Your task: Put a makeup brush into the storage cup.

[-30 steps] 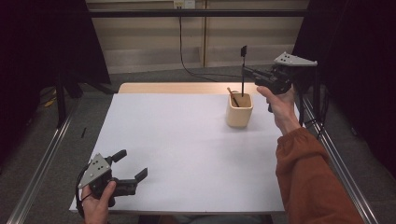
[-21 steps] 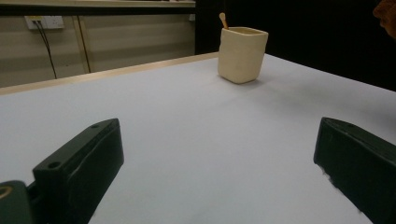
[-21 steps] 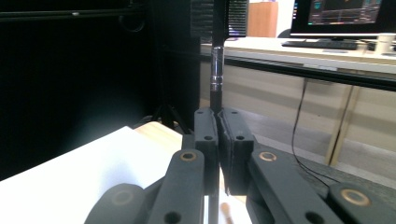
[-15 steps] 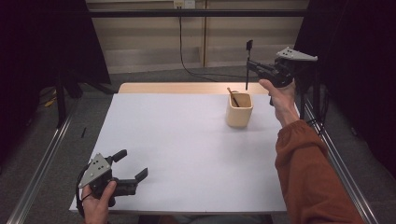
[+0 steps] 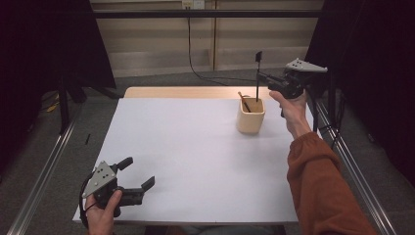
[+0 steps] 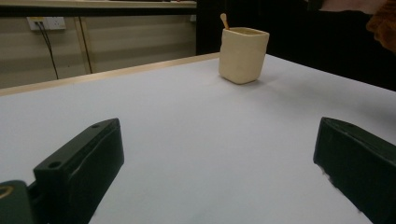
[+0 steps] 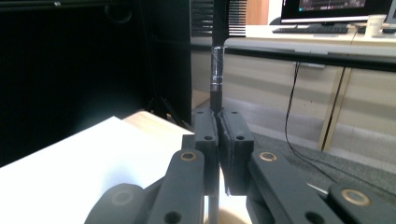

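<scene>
Above the cream cup (image 5: 251, 116) at the far right of the white table (image 5: 195, 161), the right gripper (image 5: 266, 78) held a thin black utensil (image 5: 257, 73) upright, jaws clamped tight on its shaft; in the right gripper view the shaft (image 7: 217, 70) rose straight out from between the closed jaws. Compared with a second earlier, the hand had shifted sideways and come down a little, so the utensil's lower end now hung at the cup's mouth, whereas before it stood off to the cup's right. Whether the tip was already inside the rim could not be told. A wooden-handled utensil (image 5: 243, 101) already leaned in the cup. Judgement: the placing step was near its end; a short descent and release remained. Left gripper (image 5: 134, 176) rested at the near left table corner, jaws spread wide with nothing between them, unmoved; its own view looked across the table at the cup (image 6: 243, 54).
</scene>
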`<state>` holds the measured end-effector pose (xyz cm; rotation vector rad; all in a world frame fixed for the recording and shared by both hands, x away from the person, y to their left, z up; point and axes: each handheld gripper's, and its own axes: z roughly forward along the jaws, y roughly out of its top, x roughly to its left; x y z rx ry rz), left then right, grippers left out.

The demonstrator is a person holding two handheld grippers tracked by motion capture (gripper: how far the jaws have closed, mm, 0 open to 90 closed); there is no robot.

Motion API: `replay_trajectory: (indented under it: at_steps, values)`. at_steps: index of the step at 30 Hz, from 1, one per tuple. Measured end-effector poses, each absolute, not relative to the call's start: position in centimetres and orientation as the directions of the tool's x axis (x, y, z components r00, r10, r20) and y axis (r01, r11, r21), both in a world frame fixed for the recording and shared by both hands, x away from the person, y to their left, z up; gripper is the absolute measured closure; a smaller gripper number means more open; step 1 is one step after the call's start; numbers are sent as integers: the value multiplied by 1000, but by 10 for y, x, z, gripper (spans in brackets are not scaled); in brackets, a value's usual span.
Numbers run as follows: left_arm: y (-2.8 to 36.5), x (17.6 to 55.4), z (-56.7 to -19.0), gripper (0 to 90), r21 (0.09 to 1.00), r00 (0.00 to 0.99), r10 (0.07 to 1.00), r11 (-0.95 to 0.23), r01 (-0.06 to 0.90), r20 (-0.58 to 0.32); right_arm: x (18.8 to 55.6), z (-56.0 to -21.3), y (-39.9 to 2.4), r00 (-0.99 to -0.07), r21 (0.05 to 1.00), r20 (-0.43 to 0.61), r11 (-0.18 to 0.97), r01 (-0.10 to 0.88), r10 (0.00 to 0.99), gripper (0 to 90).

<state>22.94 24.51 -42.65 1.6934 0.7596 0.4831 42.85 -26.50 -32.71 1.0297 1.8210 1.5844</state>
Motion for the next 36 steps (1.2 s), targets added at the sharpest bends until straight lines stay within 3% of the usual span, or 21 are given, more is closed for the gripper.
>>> replay_trajectory:
  at_steps: [36]
  values:
    - [246, 230, -426, 11, 965, 706, 705, -129, 227, -72, 430, -387, -265, -562, 953, 135, 48, 299, 816, 859]
